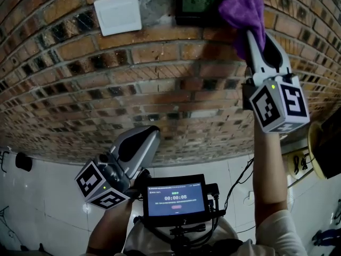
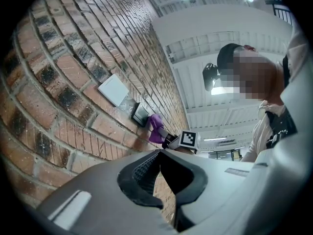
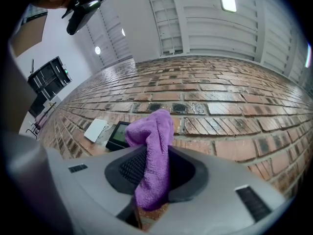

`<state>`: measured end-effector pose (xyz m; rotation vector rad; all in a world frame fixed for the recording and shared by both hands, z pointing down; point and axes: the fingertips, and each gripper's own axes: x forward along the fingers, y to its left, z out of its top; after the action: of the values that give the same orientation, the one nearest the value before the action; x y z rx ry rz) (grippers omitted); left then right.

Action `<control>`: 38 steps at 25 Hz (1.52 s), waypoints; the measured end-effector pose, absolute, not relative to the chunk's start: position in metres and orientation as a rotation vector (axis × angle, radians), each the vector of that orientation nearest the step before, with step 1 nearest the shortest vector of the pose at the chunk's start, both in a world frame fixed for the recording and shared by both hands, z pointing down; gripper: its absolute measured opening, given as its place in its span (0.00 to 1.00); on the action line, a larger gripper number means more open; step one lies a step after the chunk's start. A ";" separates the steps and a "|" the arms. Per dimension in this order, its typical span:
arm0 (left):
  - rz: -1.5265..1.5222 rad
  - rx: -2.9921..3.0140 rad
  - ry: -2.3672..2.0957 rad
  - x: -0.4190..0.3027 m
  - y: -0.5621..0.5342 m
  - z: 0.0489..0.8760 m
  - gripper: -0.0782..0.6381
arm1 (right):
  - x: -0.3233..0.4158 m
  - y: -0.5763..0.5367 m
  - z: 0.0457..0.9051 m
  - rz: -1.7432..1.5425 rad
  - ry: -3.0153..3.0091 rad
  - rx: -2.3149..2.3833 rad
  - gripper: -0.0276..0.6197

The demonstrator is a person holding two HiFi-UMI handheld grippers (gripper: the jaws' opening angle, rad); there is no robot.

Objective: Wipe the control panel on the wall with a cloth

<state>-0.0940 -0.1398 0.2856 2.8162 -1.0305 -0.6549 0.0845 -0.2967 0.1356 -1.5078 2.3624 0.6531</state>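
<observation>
A black control panel [image 1: 195, 4] with a small greenish screen hangs high on the brick wall. My right gripper [image 1: 254, 33] is raised and shut on a purple cloth [image 1: 244, 12], whose bunched end rests against the panel's right edge. In the right gripper view the cloth [image 3: 152, 155] runs up between the jaws, with the panel [image 3: 117, 135] just left of its tip. My left gripper [image 1: 152, 135] hangs low near the wall, shut with nothing in it. From the left gripper view the panel [image 2: 140, 113] and cloth [image 2: 155, 128] show far up the wall.
A white square cover plate [image 1: 118, 13] sits on the wall left of the panel. A chest-mounted screen [image 1: 176, 198] showing a timer is below. White tiled floor [image 1: 42, 207] lies under the wall, with cables [image 1: 237, 185] at the right.
</observation>
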 end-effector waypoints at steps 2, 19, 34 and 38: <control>-0.655 2.816 -1.033 -0.095 -0.141 0.287 0.09 | 0.080 -0.293 0.137 0.660 2.370 -1.491 0.23; -0.671 2.796 -1.055 -0.098 -0.138 0.287 0.09 | 0.015 -0.255 0.141 0.659 2.542 -1.231 0.23; -0.674 2.799 -1.066 -0.103 -0.132 0.285 0.09 | -0.025 -0.233 0.148 0.730 2.623 -1.136 0.23; -0.679 2.796 -1.073 -0.106 -0.130 0.286 0.09 | -0.034 -0.230 0.152 0.750 2.644 -1.115 0.23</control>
<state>-0.1058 -0.1304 0.2855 2.7963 -1.0731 -0.6790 -0.0341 -0.2303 0.1521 -1.1154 2.6440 0.7495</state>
